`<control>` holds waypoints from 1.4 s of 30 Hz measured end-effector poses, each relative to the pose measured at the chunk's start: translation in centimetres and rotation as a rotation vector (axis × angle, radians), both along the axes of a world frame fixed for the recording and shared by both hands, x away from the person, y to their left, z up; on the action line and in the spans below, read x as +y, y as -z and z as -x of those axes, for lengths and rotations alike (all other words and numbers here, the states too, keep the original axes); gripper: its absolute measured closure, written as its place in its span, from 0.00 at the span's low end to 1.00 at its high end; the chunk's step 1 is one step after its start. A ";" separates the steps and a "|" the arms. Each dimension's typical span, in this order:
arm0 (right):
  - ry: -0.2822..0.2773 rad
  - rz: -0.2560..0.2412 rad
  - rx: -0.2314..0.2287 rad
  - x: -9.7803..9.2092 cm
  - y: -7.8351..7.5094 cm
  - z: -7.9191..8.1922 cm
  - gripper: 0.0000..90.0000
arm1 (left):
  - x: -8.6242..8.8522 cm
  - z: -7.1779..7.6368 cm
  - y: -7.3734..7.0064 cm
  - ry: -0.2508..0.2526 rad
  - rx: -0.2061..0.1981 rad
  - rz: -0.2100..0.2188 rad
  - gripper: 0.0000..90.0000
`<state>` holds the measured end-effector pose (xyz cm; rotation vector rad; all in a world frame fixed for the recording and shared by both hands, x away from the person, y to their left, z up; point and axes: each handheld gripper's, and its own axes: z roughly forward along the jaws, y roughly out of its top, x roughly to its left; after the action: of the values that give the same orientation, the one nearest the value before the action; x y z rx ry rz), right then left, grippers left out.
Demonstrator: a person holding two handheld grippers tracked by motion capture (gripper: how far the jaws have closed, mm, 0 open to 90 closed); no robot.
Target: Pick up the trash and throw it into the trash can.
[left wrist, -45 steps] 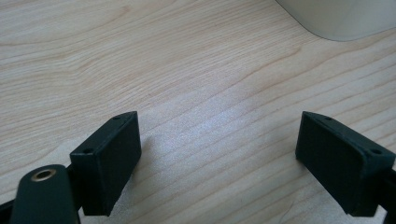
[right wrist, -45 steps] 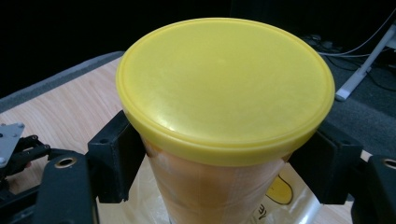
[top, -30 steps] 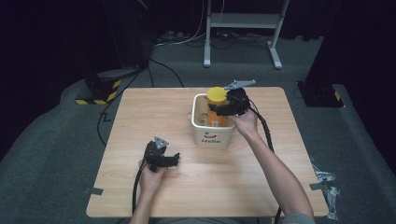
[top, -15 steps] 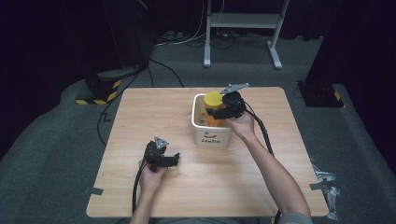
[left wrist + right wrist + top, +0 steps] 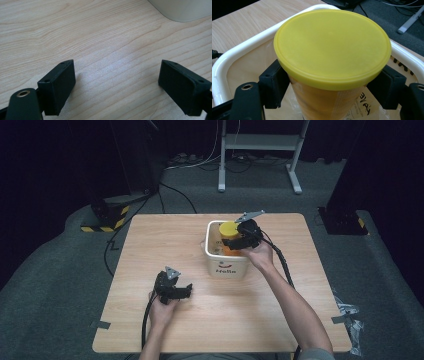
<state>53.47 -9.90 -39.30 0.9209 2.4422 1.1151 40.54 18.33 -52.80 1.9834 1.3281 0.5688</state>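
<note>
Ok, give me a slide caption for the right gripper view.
Right claw clamped on an orange jar beneath its yellow lid, inside a white basket.

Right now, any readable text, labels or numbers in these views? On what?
"Hello", with a small red mark above it: front wall of the white tub.
Black letters on the tub's inner wall, right gripper view: partly hidden, unreadable.
Label on the orange jar held by the right gripper: blurred, unreadable.
Nothing readable in the left gripper view.

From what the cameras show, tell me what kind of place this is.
Probably a lab or studio set up for recording: a lone wooden table on grey carpet, dark curtains behind, loose cables and a metal stand base on the floor.
</note>
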 end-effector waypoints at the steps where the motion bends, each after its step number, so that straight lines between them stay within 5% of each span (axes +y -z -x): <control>1: 0.003 -0.001 -0.003 0.0 0.1 0.0 0.26 | 0.0 0.0 0.0 0.000 0.000 0.001 0.16; 11: -0.002 -0.008 0.023 -0.2 0.4 -0.2 0.26 | 0.0 0.0 0.0 -0.001 0.004 0.003 0.16; 31: -0.006 0.056 0.038 0.0 1.1 -0.3 0.25 | 0.0 0.0 0.0 0.000 0.002 0.005 0.17; 42: -0.006 0.056 0.019 0.1 1.1 -0.2 0.15 | 0.0 0.0 0.0 -0.004 0.004 0.004 0.17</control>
<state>53.66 -9.80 -40.36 0.9117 2.4803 1.0397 40.51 18.32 -52.79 1.9802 1.3343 0.5638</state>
